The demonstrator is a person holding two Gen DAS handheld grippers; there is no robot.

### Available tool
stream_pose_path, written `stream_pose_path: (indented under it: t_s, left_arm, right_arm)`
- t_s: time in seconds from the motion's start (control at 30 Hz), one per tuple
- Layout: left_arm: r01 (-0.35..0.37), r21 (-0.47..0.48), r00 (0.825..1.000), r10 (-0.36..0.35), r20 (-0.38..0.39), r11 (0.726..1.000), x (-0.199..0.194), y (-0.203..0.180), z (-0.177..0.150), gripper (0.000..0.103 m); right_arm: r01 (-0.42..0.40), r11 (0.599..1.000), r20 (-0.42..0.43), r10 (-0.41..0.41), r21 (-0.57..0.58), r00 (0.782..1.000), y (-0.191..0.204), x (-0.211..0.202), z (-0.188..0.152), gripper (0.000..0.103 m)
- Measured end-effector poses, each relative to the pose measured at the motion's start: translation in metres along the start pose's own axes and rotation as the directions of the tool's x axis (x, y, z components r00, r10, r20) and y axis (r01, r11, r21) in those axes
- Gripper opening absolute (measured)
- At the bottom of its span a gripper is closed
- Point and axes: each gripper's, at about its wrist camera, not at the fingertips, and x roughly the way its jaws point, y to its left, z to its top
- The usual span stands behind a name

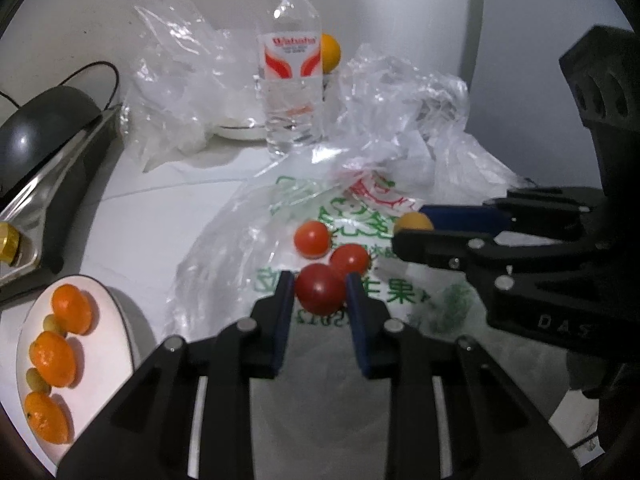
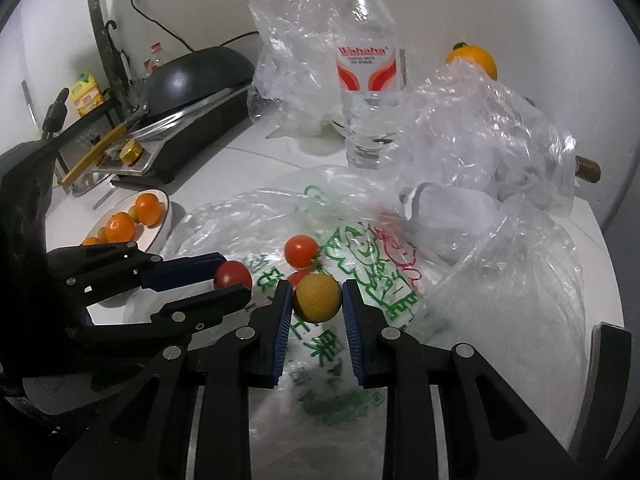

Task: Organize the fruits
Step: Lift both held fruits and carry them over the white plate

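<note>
My left gripper (image 1: 320, 292) is shut on a dark red cherry tomato (image 1: 320, 289), held just above a printed plastic bag (image 1: 360, 208). Two more cherry tomatoes (image 1: 312, 239) (image 1: 350, 259) lie on the bag just beyond it. My right gripper (image 2: 317, 300) is shut on a small yellow round fruit (image 2: 317, 298); in the left wrist view that gripper (image 1: 412, 226) comes in from the right. A white plate (image 1: 112, 344) at the lower left holds three oranges (image 1: 54, 354) and small greenish fruits. In the right wrist view the left gripper (image 2: 230, 280) with its tomato (image 2: 232, 274) is at the left.
A water bottle (image 1: 292, 64) stands at the back with an orange (image 1: 331, 53) behind it. Crumpled clear bags (image 1: 180, 80) (image 2: 492, 132) lie around the bottle. A black wok (image 2: 196, 76) on a stove (image 1: 60, 160) sits at the left. The counter's edge (image 2: 600, 280) runs along the right.
</note>
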Motion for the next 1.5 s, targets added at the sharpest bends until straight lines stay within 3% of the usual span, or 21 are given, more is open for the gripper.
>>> stream_pose_path:
  t_s: [0.67, 1.5]
  left_arm:
    - [-0.016, -0.021, 0.996, 0.018, 0.090, 1.000, -0.067, 0.018, -0.021, 0.027]
    - [-0.062, -0.111, 0.991, 0.074, 0.112, 0.992, -0.123, 0.071, -0.065, 0.027]
  right_arm:
    - [0.001, 0.997, 0.043, 0.002, -0.080, 0.999, 0.058, -0.033, 0.007, 0.027]
    - [-0.026, 0.983, 0.042, 0.034, -0.183, 0.999, 0.136, -0.036, 0.012, 0.027]
